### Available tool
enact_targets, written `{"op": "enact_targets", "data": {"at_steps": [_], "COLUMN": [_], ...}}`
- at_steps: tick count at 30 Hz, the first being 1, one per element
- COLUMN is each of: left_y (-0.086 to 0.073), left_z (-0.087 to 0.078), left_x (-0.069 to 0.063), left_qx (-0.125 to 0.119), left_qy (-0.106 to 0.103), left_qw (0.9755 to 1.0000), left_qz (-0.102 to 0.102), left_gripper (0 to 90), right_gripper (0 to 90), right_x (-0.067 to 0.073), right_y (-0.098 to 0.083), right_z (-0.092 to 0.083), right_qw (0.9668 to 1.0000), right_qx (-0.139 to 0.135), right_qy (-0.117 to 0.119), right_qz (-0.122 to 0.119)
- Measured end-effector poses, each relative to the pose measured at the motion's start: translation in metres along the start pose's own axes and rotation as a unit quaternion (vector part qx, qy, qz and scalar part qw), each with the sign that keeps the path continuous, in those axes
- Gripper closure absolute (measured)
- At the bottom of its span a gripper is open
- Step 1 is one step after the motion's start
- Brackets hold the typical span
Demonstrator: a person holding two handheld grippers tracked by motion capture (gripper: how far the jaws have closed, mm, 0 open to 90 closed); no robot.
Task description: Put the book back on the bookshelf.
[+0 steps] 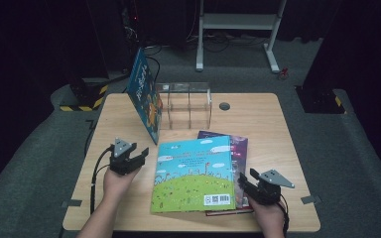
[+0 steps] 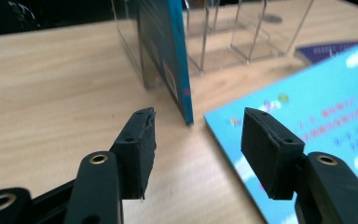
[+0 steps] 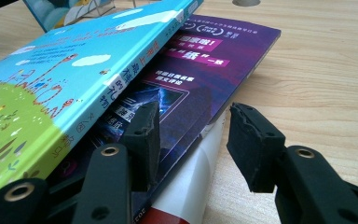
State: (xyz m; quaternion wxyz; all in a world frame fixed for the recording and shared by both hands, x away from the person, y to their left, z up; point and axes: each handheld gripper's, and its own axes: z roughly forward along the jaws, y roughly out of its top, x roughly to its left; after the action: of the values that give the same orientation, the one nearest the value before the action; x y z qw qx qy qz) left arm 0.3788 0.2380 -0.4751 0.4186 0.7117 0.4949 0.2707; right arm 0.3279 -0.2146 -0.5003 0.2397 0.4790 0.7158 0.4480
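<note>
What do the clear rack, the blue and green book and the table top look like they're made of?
The clear rack looks like transparent acrylic or similar plastic: you see the table through its upright dividers, with bright glinting edges. The blue and green book looks like a hardcover, printed board with a smooth, slightly glossy cover and a thick stiff edge. The table top looks like light wood or wood-grain laminate, matte with fine streaks; which one is unclear.

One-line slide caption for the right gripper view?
Open right gripper at the corner of a purple book lying under a blue-and-green picture book.
</note>
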Motion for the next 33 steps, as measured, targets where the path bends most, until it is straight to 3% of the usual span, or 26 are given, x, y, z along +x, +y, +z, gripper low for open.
{"op": "enact_targets", "data": {"at_steps": [8, 12, 15, 17, 24, 33], "left_y": [-0.021, -0.033, -0.045, -0.052, -0.057, -0.057], "left_z": [-0.012, -0.015, -0.015, -0.012, -0.008, -0.003], "left_x": [-0.009, -0.012, -0.02, -0.022, -0.029, -0.031], "left_qx": [0.038, 0.052, 0.061, 0.071, 0.091, 0.102], "left_qy": [-0.017, -0.03, -0.035, -0.05, -0.099, -0.117], "left_qw": [0.9991, 0.998, 0.9973, 0.996, 0.9904, 0.9876], "left_qz": [0.0, -0.022, -0.021, -0.024, -0.032, -0.025], "left_gripper": [41.3, 38.3, 35.9, 35.3, 30.9, 26.1], "right_gripper": [53.7, 53.6, 53.5, 53.4, 51.2, 48.4], "right_x": [-0.001, -0.001, 0.0, 0.0, 0.0, 0.003], "right_y": [0.0, 0.0, 0.0, 0.0, 0.001, 0.004], "right_z": [-0.001, -0.001, -0.001, -0.001, 0.0, -0.005], "right_qw": [1.0, 1.0, 1.0, 1.0, 1.0, 0.9999], "right_qx": [-0.001, -0.002, -0.001, 0.0, 0.007, 0.004], "right_qy": [0.0, 0.002, 0.001, 0.001, 0.001, -0.008], "right_qz": [0.003, 0.001, 0.0, 0.0, -0.003, -0.011]}}
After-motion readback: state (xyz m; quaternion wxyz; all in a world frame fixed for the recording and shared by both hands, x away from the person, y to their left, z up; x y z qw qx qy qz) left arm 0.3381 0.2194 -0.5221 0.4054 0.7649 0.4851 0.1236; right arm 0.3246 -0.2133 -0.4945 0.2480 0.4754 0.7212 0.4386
